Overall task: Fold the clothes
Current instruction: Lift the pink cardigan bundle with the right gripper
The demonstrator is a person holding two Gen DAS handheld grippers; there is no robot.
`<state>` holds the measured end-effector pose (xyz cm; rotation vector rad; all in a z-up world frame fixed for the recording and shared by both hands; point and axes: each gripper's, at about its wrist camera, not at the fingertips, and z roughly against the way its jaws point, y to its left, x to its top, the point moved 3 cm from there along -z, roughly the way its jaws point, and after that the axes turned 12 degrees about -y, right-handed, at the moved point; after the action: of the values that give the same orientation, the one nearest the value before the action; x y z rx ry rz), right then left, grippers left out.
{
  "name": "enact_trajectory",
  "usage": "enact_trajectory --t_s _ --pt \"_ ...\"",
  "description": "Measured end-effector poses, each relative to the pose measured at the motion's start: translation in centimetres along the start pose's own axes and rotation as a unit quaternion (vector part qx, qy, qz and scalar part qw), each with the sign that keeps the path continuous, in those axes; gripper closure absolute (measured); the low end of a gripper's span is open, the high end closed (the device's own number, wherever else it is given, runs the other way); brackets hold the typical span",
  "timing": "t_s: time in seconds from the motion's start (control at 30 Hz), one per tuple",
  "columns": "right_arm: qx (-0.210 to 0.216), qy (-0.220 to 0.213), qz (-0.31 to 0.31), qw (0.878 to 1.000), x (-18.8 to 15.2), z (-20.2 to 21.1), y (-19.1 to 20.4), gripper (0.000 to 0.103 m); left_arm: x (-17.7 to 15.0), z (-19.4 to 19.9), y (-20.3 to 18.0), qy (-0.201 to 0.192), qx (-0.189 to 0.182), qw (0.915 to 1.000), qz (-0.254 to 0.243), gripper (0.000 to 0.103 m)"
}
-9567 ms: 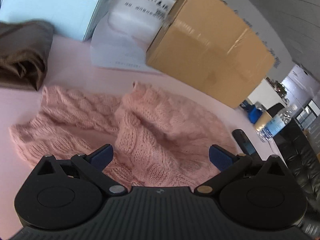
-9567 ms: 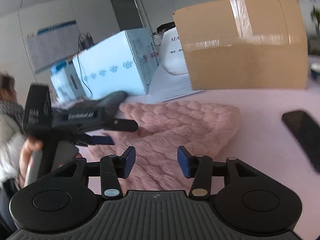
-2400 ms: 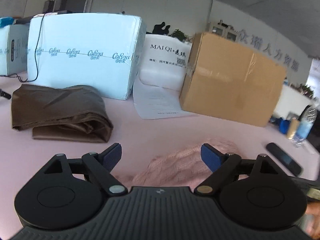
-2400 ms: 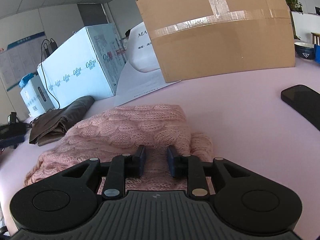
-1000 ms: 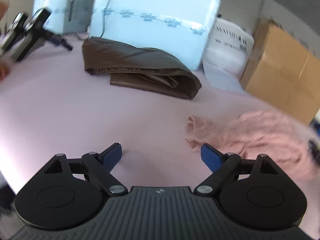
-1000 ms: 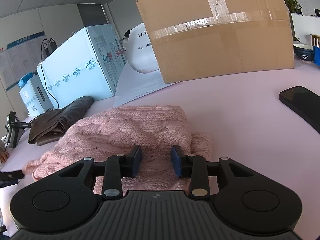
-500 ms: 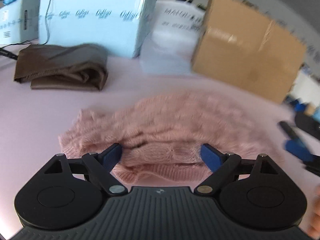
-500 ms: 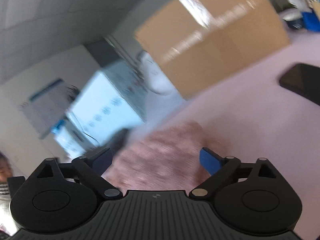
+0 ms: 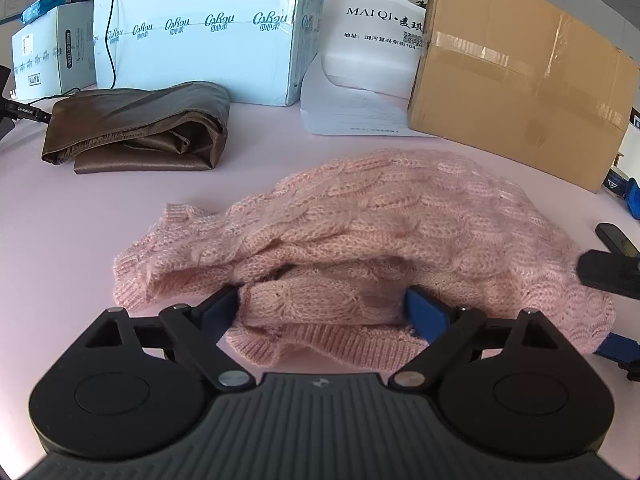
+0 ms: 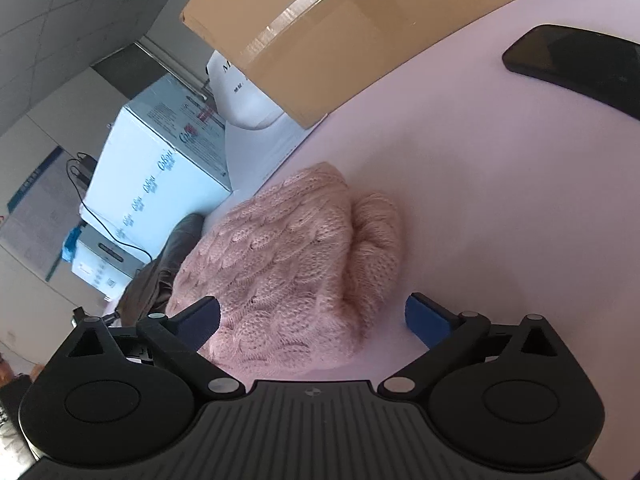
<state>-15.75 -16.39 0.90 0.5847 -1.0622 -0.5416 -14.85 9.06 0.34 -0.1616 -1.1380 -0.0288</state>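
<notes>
A pink cable-knit sweater (image 9: 380, 216) lies bunched and partly folded on the pink table (image 9: 80, 220). My left gripper (image 9: 322, 310) sits at its near edge. The jaws are wide and opening, and a rolled fold of knit lies between the fingers without being squeezed. In the right wrist view the sweater (image 10: 288, 264) lies ahead and to the left. My right gripper (image 10: 312, 318) is open and rolled to one side, with the sweater's near edge between its jaws but not pressed. In the left wrist view the right gripper (image 9: 616, 312) shows at the sweater's right end.
A folded brown garment (image 9: 136, 132) lies at the back left. Behind stand a light blue carton (image 9: 200, 40), a white bag (image 9: 372, 52) on a paper sheet (image 9: 352, 116) and a cardboard box (image 9: 512, 92). A black phone (image 10: 580, 68) lies on the table to the right.
The left gripper swung from bare table onto the sweater's near edge. The right gripper's jaws opened off the sweater, and its wrist rolled so its view now tilts.
</notes>
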Motion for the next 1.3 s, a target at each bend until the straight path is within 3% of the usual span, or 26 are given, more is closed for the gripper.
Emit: enact_trajectory --t_s 0.07,0.17,0.27,0.5,0.67,0.8,0.9,1.07,1.13,1.3 --pt "-0.002 0.0 -0.011 1.0 -0.1 -0.3 -0.1 0.041 -0.1 0.2 0.2 -0.004 -0.008 1.0 0.001 0.014" --pt "0.011 0.012 -0.066 0.998 -0.1 -0.7 -1.5 0.07 -0.1 0.2 0.6 -0.007 -0.025 0.9997 0.003 0.014" --pt "0.025 0.013 -0.099 0.995 -0.1 -0.8 -2.3 0.077 -0.1 0.2 1.2 -0.01 -0.043 0.999 0.007 0.014" --pt "0.002 -0.068 -0.054 0.996 1.2 1.0 -1.7 0.08 0.1 1.9 1.5 -0.04 -0.082 0.9955 0.021 0.014" --pt "-0.032 -0.128 -0.013 0.991 3.0 3.2 -1.9 0.081 2.4 2.8 2.4 -0.049 -0.123 0.9883 0.076 0.014" --pt "-0.054 -0.178 0.045 0.982 4.3 4.7 -1.2 0.081 2.7 1.9 1.1 -0.033 -0.128 0.9908 0.03 0.014" --pt "-0.058 -0.191 0.059 0.978 4.7 5.3 -1.0 0.081 1.8 -0.1 -0.1 -0.01 -0.118 0.9929 0.012 0.014" --pt "-0.076 -0.198 0.076 0.974 4.9 5.6 -0.9 0.081 1.3 -2.3 -0.3 0.009 -0.121 0.9924 0.022 0.013" --pt "-0.081 -0.201 0.086 0.972 4.8 5.4 -0.4 0.081 1.3 -2.9 -0.9 0.011 -0.118 0.993 -0.003 0.013" --pt "-0.091 -0.225 0.156 0.958 4.1 4.9 2.9 0.081 1.5 -2.5 -0.7 0.014 -0.142 0.9897 -0.014 0.013"
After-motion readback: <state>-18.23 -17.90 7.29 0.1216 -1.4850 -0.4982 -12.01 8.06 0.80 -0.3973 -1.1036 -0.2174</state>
